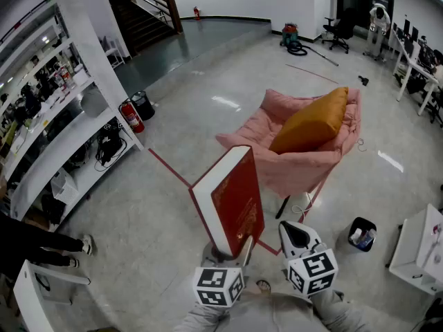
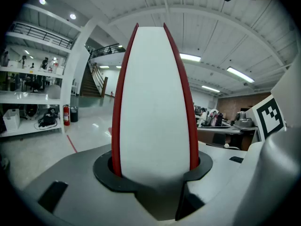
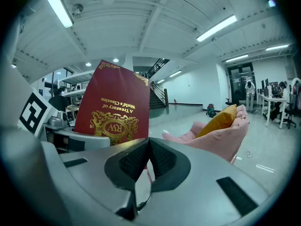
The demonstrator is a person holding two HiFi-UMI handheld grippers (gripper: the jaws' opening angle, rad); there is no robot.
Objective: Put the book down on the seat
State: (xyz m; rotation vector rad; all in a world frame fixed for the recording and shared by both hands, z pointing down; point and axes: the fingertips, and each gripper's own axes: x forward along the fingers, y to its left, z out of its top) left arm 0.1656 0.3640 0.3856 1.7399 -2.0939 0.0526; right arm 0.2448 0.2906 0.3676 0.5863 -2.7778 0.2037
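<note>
Red hardback book (image 1: 235, 199) stands upright in mid-air, short of the pink armchair (image 1: 304, 168), with the left gripper (image 1: 232, 249) clamped on its bottom edge. Thick, stiff, likely top-heavy; a second hold on the cover would steady it. The right gripper (image 1: 294, 235) is pinched together, empty. An orange cushion (image 1: 311, 123) fills the seat; a black bin (image 1: 365, 220) nearby holds bottles, perhaps.

The bottom of the book (image 1: 232, 199) is tucked into the left gripper (image 1: 232, 253), so that edge cannot be seen. In the left gripper view the book hides the room behind it. The orange cushion (image 1: 311, 123) covers most of the seat of the pink chair (image 1: 297, 168). A person (image 1: 34, 244) at the left edge is cut off: only legs and 1 shoe show. Things on the shelves (image 1: 62, 137) are too small to tell.
</note>
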